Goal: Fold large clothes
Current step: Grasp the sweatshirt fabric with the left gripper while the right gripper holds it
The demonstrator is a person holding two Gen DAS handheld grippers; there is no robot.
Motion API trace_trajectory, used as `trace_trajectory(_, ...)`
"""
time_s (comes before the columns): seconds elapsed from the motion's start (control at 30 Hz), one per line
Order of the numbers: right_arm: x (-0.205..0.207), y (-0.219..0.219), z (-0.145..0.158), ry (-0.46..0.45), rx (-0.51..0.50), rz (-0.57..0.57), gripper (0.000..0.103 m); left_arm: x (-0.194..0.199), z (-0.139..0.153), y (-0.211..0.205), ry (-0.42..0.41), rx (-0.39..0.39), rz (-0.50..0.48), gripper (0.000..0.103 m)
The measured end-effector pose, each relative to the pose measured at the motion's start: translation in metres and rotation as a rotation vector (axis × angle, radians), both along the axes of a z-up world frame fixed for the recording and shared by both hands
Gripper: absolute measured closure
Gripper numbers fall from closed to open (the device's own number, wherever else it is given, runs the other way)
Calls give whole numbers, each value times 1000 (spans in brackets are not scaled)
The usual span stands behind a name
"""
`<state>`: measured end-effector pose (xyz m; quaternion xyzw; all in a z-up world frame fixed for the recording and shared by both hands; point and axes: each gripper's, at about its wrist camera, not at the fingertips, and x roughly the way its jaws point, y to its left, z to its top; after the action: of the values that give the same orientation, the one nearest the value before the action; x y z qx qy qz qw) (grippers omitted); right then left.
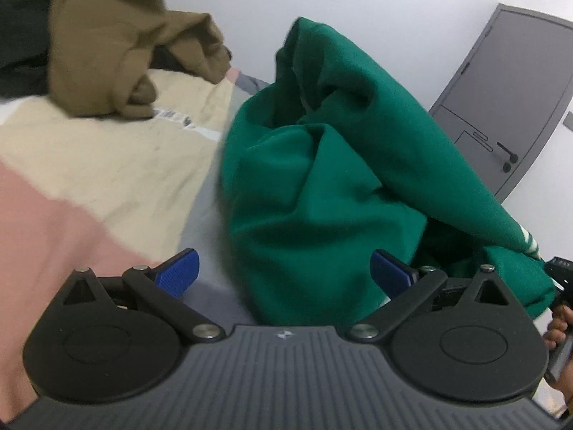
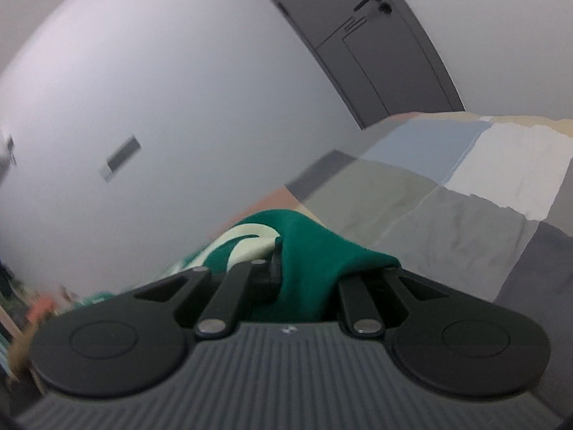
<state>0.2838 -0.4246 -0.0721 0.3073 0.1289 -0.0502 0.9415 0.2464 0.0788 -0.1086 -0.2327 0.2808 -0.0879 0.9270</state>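
A large green garment (image 1: 322, 179) with white stripes hangs bunched in the air over the bed. My left gripper (image 1: 284, 272) is open, its blue pads (image 1: 179, 268) spread wide, with the green cloth just ahead and between them, not gripped. My right gripper (image 2: 304, 272) is shut on a fold of the green garment (image 2: 308, 251), whose white striped edge (image 2: 247, 240) drapes over the fingers. In the left wrist view the right gripper (image 1: 558, 279) shows at the far right, holding the garment's striped end.
A patchwork bed cover (image 1: 107, 165) in cream, pink and grey lies below; it also shows in the right wrist view (image 2: 465, 193). A brown garment (image 1: 118, 46) is piled at the back left. A grey door (image 1: 508, 100) and a white wall (image 2: 143, 107) stand behind.
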Motion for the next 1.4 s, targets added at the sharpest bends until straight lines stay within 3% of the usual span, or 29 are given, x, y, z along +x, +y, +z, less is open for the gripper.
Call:
trace_trajectory(0.07,9,5,-5,12,-69,11,91,17,-6,-8,1,6,-5,2)
trace_trajectory(0.13,11,11,-5,25,-132,24,91,28,-12,-13,0,-10,-22,14)
trace_trajectory(0.2,7,7,-9,31,-184,39,90,35,-15,-18,18,-2,-17,38)
trace_trajectory(0.3,9,13,-9,34,-248,46,89,26,-7,-22,-42,52,-27,61)
trace_trajectory(0.43,2,18,-5,18,-271,32,89,-4,20,-21,-124,62,-45,82)
trace_trajectory(0.47,0,18,-4,14,-265,29,89,-15,29,-20,-155,47,-62,98)
trace_trajectory(0.7,-29,26,18,-61,-307,51,91,-87,81,-25,-267,-50,-204,100)
trace_trajectory(1.0,-70,28,46,-116,-303,86,91,-154,114,-53,-355,-120,-376,101)
trace_trajectory(1.13,-83,23,52,-115,-261,79,91,-173,109,-65,-330,-154,-455,101)
trace_trajectory(1.2,-82,22,49,-96,-253,72,91,-179,103,-74,-315,-122,-483,101)
trace_trajectory(1.3,-78,24,41,-39,-273,61,90,-172,84,-88,-206,-110,-513,101)
trace_trajectory(1.4,-74,27,33,55,-277,63,89,-165,76,-95,-175,-65,-499,100)
